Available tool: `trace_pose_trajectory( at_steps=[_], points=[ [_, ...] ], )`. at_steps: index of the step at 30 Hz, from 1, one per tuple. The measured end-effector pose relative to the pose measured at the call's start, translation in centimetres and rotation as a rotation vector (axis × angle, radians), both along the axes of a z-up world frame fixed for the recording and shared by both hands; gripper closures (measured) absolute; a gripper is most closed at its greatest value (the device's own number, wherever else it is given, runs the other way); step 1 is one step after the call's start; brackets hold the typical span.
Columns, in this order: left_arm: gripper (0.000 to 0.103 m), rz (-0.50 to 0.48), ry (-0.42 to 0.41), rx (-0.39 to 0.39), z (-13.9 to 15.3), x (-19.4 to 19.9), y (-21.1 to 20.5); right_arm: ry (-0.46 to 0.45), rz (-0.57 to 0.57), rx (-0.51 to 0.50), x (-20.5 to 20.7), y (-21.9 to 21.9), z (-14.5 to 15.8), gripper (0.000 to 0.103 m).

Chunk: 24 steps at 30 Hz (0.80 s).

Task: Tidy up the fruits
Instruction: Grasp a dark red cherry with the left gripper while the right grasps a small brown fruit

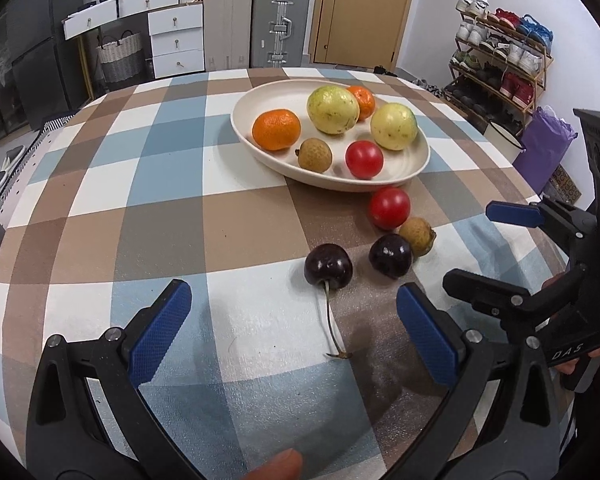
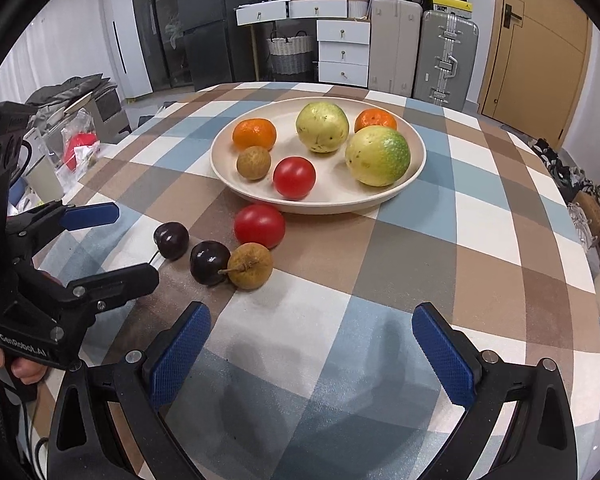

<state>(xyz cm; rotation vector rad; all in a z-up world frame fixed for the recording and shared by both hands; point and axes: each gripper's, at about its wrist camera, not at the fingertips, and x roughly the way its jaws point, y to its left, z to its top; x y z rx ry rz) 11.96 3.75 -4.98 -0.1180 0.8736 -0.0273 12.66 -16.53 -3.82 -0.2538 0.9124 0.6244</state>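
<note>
Both the left gripper point(image 1: 294, 332) and right gripper point(image 2: 312, 354) are spread wide and hold nothing, and the cherry point(image 1: 328, 266) just past the left fingers looks small, light, slippery and squishy, so pinch its round sides softly.

A: What are the grippers made of?
B: Left gripper point(image 1: 292, 332) and right gripper point(image 2: 312, 354): black plastic frames, silver screws, blue textured pads point(image 1: 160, 332).
A: Any markings?
B: White lettering "GenRobot.AI" on the left gripper's body; "DAS" on the right's. A black cable hangs below.
</note>
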Motion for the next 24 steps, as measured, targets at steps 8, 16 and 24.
trace_pose_trajectory(
  at_steps=[8, 16, 24],
  points=[
    [0.001, 0.005, 0.039, -0.031, -0.8, 0.6, 0.5, 0.012, 0.007, -0.033, 1.0, 1.0, -0.6, 0.0],
    [0.001, 0.008, 0.045, -0.027, -0.9, 0.8, 0.7, -0.034, 0.051, -0.091, 1.0, 2.5, -1.0, 0.002],
    [0.001, 0.023, 0.04, -0.033, -0.9, 0.7, 0.9, -0.019, 0.137, -0.049, 0.9, 3.6, -0.7, 0.032]
  ],
)
